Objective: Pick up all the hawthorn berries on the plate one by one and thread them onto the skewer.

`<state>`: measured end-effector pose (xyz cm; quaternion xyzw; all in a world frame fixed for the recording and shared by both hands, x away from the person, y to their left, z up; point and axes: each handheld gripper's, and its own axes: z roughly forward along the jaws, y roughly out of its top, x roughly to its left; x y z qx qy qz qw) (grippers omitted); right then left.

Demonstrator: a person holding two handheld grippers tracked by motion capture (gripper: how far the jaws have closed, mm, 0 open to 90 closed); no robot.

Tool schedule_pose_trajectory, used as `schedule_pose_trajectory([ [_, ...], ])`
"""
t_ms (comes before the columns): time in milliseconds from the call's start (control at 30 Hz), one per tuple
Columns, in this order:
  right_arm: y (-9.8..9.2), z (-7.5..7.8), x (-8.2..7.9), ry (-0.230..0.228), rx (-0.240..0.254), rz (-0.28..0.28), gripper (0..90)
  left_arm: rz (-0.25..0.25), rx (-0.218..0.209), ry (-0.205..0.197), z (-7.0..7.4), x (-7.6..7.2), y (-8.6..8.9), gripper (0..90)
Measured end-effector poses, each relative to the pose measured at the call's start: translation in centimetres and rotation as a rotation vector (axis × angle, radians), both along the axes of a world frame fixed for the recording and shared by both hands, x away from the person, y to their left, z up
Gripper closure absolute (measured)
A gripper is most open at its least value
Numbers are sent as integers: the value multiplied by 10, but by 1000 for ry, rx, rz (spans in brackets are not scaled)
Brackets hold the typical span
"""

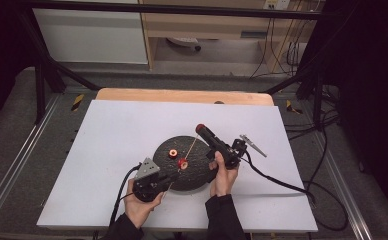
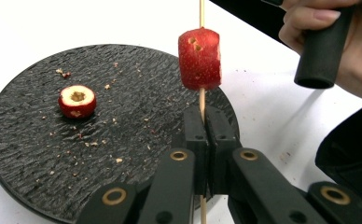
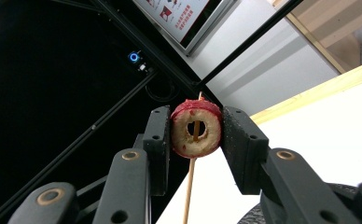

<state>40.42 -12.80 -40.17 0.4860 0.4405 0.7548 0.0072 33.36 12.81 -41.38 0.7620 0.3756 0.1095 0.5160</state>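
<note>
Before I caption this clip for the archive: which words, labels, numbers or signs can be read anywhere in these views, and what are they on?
Nothing can be read.
Poster behind the frame, right gripper view: red and black marks, too blurred to read.
White label on the wooden shelf, high view: too small to read.
Black plate, skewer, fruit pieces: no text.

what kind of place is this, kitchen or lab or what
Most likely a lab or recording workstation, not a kitchen. A white table stands inside a black metal frame with cables trailing across it, and the fruit pieces are skewered over a black plate using handheld grippers.
</note>
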Motion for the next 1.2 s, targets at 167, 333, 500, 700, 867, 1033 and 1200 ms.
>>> schedule_pose_trajectory([
  [167,1,-2,-1,-1,-6,8,641,-3,-6,-4,1,3,-1,886],
  [333,2,-3,-2,2,-18,19,641,-7,-8,-7,2,7,-3,887],
  [500,3,-5,-4,7,-26,29,641,-8,-1,-12,6,11,-5,886],
  [700,4,-7,-7,5,-45,40,641,-12,0,-15,9,17,-7,887],
  [867,6,-10,-9,7,-60,48,641,-17,6,-15,11,21,-9,887],
  [1033,7,-13,-11,9,-79,58,641,-19,7,-17,11,25,-10,887],
  [1200,9,-17,-13,15,-94,69,641,-23,13,-18,12,28,-12,887],
])
